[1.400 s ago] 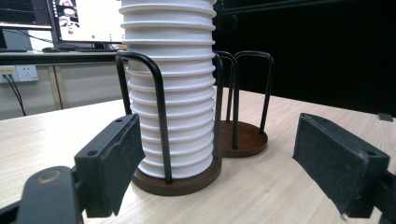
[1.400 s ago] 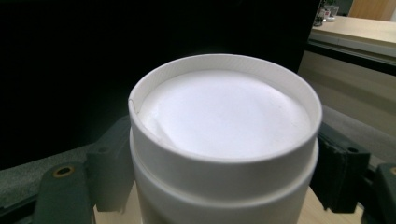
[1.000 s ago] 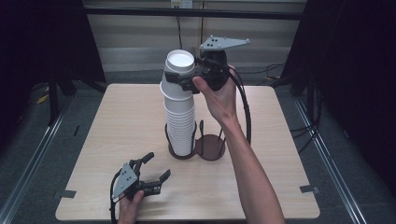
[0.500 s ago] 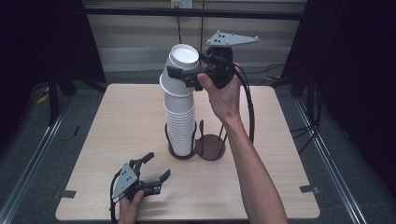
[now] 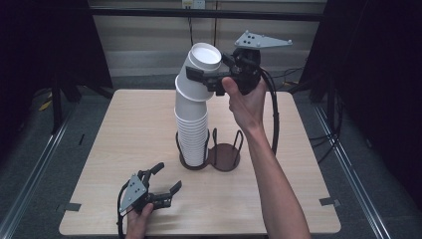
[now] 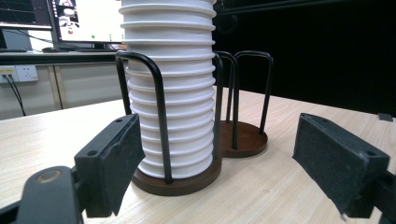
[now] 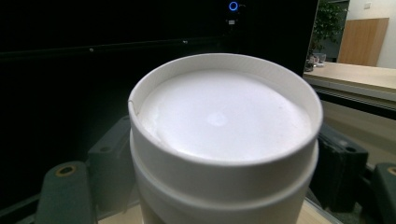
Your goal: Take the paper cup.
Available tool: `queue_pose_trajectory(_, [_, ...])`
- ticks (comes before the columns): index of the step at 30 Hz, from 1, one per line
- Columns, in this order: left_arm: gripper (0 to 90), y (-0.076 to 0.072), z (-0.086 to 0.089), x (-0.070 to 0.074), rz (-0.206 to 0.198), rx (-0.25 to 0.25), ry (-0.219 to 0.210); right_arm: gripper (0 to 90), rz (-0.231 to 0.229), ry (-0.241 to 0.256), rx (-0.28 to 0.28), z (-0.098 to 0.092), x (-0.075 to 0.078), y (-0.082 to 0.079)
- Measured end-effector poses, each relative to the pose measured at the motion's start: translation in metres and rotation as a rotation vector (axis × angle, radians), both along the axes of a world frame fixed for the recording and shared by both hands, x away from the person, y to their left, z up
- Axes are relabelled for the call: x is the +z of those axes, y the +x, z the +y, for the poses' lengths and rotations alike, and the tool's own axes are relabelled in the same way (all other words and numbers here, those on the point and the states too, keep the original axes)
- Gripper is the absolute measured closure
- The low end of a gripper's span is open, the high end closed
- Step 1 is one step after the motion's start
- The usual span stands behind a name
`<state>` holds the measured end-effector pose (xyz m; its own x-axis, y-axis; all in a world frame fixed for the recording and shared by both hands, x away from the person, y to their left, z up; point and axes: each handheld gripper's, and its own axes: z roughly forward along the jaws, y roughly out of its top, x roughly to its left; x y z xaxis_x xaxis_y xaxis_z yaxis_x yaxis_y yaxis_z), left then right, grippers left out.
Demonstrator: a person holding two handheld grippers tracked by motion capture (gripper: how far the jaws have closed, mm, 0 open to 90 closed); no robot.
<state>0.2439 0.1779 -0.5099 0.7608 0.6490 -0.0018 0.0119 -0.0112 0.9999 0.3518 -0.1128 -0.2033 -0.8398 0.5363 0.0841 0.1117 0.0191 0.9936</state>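
The table (image 5: 124, 149) in front of you carries a two-ring wire cup holder (image 5: 226, 157). Its left ring holds a tall stack of white paper cups (image 5: 191, 134), upside down; the right ring's brown base is bare. Your right gripper (image 5: 206, 79), raised above the stack, is clamped on the top cup (image 5: 201, 64), which tilts off the stack's line. Your left gripper (image 5: 166, 179) rests low at the table's near edge, jaws spread apart, holding nothing, facing the holder.

The cup stack (image 6: 170, 88) runs off the left gripper view's top edge, its upper part unseen.
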Motion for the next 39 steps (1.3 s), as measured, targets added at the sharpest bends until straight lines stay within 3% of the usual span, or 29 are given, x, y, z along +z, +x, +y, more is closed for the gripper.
queue_pose_trajectory(13, [15.7, 0.000, 0.000, 0.000, 0.001, -0.001, 0.000, 21.5, -0.014, 0.013, 0.003, -0.019, 0.000, -0.018])
queue_pose_trajectory(28, [15.6, 0.000, 0.000, 0.000, 0.005, 0.003, -0.002, 21.5, 0.005, 0.021, -0.018, -0.051, -0.015, -0.037])
queue_pose_trajectory(30, [15.5, -0.001, -0.002, -0.001, 0.019, -0.028, -0.022, 21.5, 0.008, 0.019, -0.019, -0.053, -0.018, -0.041])
queue_pose_trajectory(31, [15.5, 0.001, 0.001, 0.000, -0.003, -0.029, 0.007, 21.5, 0.010, 0.018, -0.015, -0.055, -0.019, -0.042])
queue_pose_trajectory(33, [15.5, 0.000, 0.001, 0.000, -0.004, -0.020, 0.007, 21.5, 0.013, 0.027, -0.012, -0.059, -0.025, -0.047])
queue_pose_trajectory(34, [15.4, 0.000, 0.001, 0.000, -0.004, -0.057, 0.000, 21.6, 0.023, 0.029, -0.011, -0.060, -0.027, -0.048])
queue_pose_trajectory(39, [15.7, 0.000, 0.001, 0.000, -0.002, -0.041, 0.002, 21.6, 0.020, 0.010, -0.015, -0.063, -0.034, -0.054])
